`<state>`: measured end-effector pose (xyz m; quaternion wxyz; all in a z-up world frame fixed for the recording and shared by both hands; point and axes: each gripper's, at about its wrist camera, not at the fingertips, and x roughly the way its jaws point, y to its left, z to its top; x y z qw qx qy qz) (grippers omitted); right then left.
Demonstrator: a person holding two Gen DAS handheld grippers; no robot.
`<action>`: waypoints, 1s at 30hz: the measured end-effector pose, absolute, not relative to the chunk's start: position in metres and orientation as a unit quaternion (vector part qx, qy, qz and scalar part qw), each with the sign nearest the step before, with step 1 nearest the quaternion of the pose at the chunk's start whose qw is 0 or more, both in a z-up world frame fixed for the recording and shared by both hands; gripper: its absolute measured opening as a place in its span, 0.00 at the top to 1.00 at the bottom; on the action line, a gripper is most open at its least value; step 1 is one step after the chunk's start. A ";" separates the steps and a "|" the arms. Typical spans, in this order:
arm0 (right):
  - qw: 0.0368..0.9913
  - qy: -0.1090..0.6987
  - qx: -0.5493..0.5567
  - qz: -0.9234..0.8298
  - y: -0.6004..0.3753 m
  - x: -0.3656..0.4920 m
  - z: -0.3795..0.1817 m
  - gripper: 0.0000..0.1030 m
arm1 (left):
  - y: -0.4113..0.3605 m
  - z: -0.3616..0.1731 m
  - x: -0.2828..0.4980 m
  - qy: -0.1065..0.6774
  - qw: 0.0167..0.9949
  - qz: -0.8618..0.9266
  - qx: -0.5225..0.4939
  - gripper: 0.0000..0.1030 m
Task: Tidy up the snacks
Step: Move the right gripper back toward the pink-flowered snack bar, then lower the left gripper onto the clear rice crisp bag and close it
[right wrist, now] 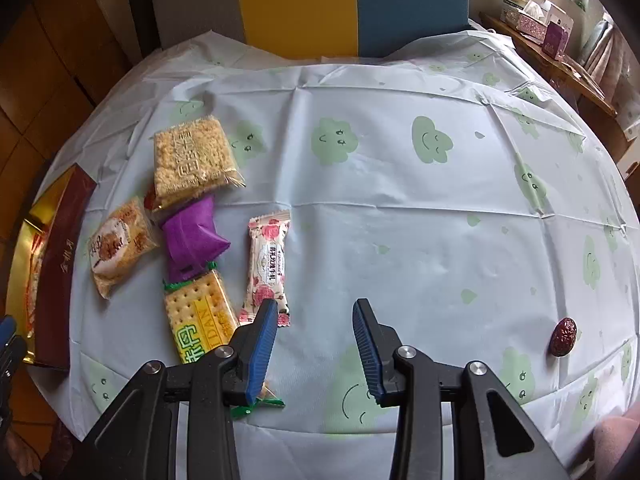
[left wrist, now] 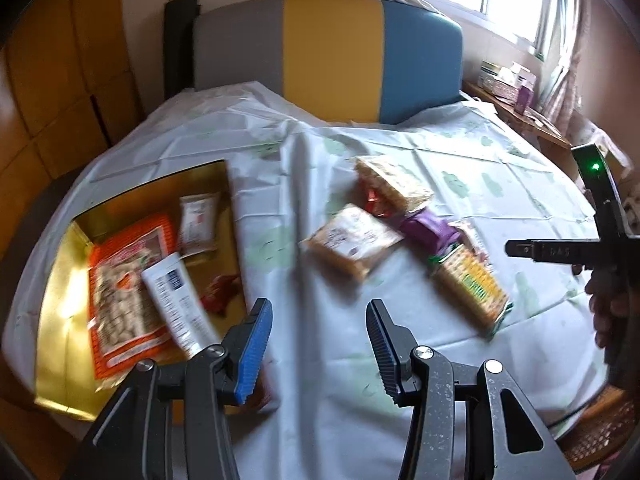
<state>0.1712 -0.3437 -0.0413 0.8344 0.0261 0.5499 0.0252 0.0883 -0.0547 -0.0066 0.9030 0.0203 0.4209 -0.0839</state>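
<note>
the job looks partly done. the gold-lined box (left wrist: 60,280) at the left edge of the table already holds an orange packet (left wrist: 128,292), a small white packet (left wrist: 198,218), a white-and-blue packet (left wrist: 176,300) and something red (left wrist: 220,292). still loose on the tablecloth (right wrist: 400,220), just right of the box, lies a cluster: a rice-crisp packet (right wrist: 192,160) farthest, a small round-label packet (right wrist: 118,244) to its left, a purple pouch (right wrist: 192,240) in the middle, a yellow cracker packet (right wrist: 200,320) nearest, and a pink flowered bar (right wrist: 268,264) on the right. a single red date (right wrist: 564,336) sits well apart at the near right. the left gripper (left wrist: 320,344) hangs between box and cluster, jaws moderately apart and empty. the right gripper (right wrist: 316,344) hovers just beside the bar and cracker packet, jaws narrower, nothing between them. by my count six pieces remain.
</note>
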 end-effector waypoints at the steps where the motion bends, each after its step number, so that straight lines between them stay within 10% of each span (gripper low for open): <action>1: 0.836 0.548 0.028 0.028 -0.343 0.171 -0.040 0.62 | -0.057 -0.007 0.093 0.426 0.901 -0.086 0.017 0.52; 10: 0.843 0.535 0.032 0.049 -0.339 0.170 -0.031 0.62 | -0.089 -0.003 0.154 0.457 0.882 -0.112 -0.009 0.52; 18: 0.847 0.526 0.040 0.059 -0.339 0.169 -0.023 0.62 | -0.130 -0.014 0.227 0.490 0.866 -0.101 0.002 0.17; 30: 0.846 0.522 0.063 0.085 -0.338 0.166 -0.016 0.62 | -0.185 -0.049 0.320 0.551 0.833 -0.035 0.027 0.16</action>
